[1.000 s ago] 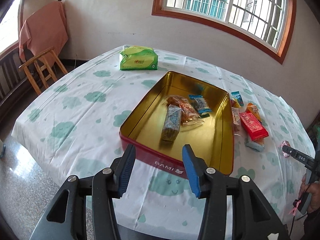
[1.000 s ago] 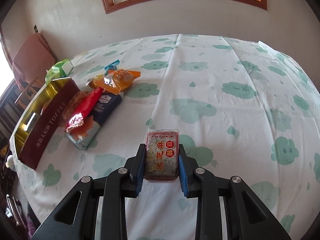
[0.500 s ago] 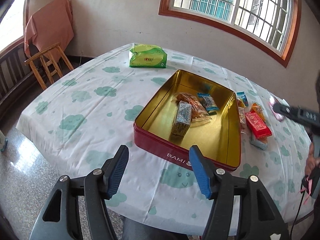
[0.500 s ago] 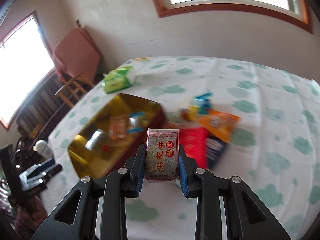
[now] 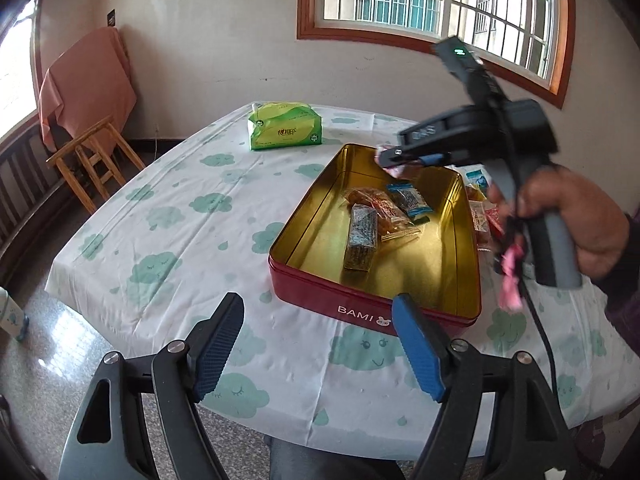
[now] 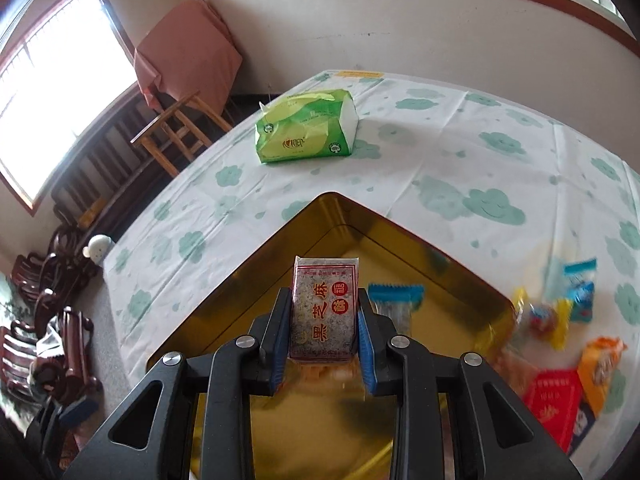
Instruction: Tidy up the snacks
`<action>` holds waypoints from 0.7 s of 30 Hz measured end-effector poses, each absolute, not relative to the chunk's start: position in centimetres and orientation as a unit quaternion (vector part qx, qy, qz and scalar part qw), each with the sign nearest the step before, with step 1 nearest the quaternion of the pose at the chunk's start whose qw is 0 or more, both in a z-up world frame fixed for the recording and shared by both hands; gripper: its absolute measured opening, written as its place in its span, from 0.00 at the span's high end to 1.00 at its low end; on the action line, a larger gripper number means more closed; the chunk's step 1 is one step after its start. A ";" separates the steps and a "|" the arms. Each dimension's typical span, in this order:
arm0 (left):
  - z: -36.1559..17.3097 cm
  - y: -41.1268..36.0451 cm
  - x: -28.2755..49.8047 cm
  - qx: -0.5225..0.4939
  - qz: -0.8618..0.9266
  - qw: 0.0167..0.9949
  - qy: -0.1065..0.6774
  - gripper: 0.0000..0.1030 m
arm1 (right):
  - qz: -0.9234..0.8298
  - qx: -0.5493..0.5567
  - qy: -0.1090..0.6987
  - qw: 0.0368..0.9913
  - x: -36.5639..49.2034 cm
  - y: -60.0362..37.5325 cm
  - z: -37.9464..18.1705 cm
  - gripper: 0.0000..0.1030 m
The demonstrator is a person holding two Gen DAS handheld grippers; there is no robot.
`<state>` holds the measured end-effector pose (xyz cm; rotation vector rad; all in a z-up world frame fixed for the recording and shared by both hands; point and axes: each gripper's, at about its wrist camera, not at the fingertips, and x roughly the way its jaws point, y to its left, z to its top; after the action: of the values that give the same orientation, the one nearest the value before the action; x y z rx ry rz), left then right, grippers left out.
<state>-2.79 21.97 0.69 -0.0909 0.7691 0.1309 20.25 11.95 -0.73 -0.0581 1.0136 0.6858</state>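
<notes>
My right gripper (image 6: 324, 300) is shut on a flat grey sesame snack packet (image 6: 324, 312) with red characters, held over the far end of the gold-lined red tin (image 6: 248, 256). In the left wrist view the right gripper (image 5: 390, 158) hangs above the tin's (image 5: 372, 312) far corner. A grey bar (image 5: 360, 238), an orange packet (image 5: 376, 206) and a blue packet (image 5: 410, 200) lie inside. My left gripper (image 5: 320, 344) hovers before the tin's near wall, its jaws opening with nothing between them.
Loose snacks lie on the cloth right of the tin: a red packet (image 6: 554, 404), an orange one (image 6: 600, 368), a blue one (image 6: 580, 288). A green tissue pack (image 5: 285, 126) sits at the table's far side. A wooden stool (image 5: 94, 156) stands left of the table.
The right gripper carried the sesame packet from the cloth at the right, past the loose snacks, to over the tin. The left gripper's jaws spread wider and it drew back a little.
</notes>
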 end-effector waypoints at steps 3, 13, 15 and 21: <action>0.3 22.1 -2.7 -0.043 0.060 0.923 0.378 0.29 | 0.309 -0.041 0.483 0.818 21.6 13.3 -1.6 0.70; -0.6 22.4 -2.2 -0.046 0.055 0.920 0.386 0.29 | 0.308 0.018 0.487 0.817 23.4 13.2 -1.8 0.69; -0.3 22.3 -2.4 -0.041 0.057 0.923 0.379 0.29 | 0.313 0.036 0.462 0.829 22.0 11.1 -0.3 0.69; 0.1 21.5 -2.4 -0.042 0.038 0.926 0.373 0.29 | 0.256 -0.036 0.419 0.870 15.4 0.9 1.4 0.65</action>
<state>-2.40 21.45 0.14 -0.0862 0.7647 0.0773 15.37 0.92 1.36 -0.0762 0.8768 0.5359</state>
